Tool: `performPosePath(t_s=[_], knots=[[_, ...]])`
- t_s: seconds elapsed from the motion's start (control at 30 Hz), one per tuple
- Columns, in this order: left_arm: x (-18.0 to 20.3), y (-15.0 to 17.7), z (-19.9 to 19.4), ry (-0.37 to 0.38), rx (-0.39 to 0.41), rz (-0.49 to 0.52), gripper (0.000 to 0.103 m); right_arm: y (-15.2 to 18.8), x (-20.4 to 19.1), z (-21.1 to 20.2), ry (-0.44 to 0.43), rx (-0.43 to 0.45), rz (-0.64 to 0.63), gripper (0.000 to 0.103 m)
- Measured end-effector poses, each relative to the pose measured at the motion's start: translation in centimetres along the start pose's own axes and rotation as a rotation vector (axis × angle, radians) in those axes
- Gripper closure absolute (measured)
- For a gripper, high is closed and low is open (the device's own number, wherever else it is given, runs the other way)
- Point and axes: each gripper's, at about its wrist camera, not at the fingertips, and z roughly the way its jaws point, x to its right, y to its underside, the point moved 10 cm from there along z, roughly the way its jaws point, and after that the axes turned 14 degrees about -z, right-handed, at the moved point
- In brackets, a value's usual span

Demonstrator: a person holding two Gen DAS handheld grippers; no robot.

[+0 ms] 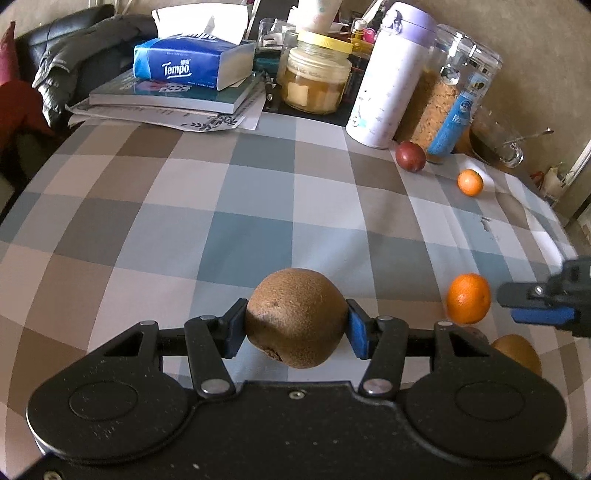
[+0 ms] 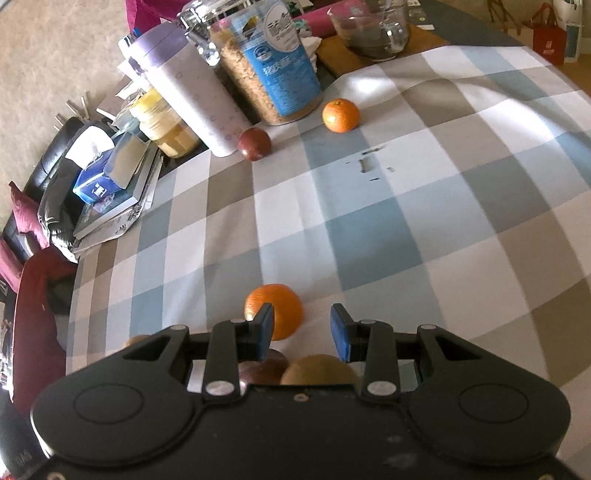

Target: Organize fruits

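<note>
My left gripper (image 1: 296, 326) is shut on a brown kiwi (image 1: 295, 317), held above the checked tablecloth (image 1: 184, 221). To its right an orange (image 1: 468, 298) lies on the cloth, with my right gripper (image 1: 532, 302) just beyond it and another kiwi (image 1: 517, 352) near the edge. Far right rest a dark red plum (image 1: 410, 156) and a small orange (image 1: 470, 182). In the right wrist view my right gripper (image 2: 302, 332) stands open with nothing between its fingers. An orange (image 2: 275, 308) sits just past its left finger. A plum (image 2: 264, 365) and a kiwi (image 2: 319, 371) lie below the jaws.
Along the table's far side stand a Tempo tissue box (image 1: 192, 62) on books, a yellow-lidded jar (image 1: 317, 77), a white and purple flask (image 1: 391, 74), a grain jar (image 1: 443, 96) and a glass jug (image 2: 373, 29). A dark sofa (image 1: 55, 55) lies beyond the left edge.
</note>
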Motion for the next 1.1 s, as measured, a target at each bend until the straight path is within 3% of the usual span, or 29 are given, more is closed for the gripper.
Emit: performPosePath(t_s=[0.2,0.77,1.1], knots=[[0.3,0.2,0.0,-0.023,0.018,0.034,0.044,-0.4,-0.7,1.0,0.008,0.011,-0.003,0.066],[-0.1,0.0,0.0,0.017,0.002,-0.008,0.044,-0.4,-4.0,3.3,0.007,0.035,-0.086,0.070],[-0.3,-0.2,-0.1,0.037,-0.010,-0.024,0.044,0.4,-4.9,2.4,0.102,0.034,-0.226,0.072]])
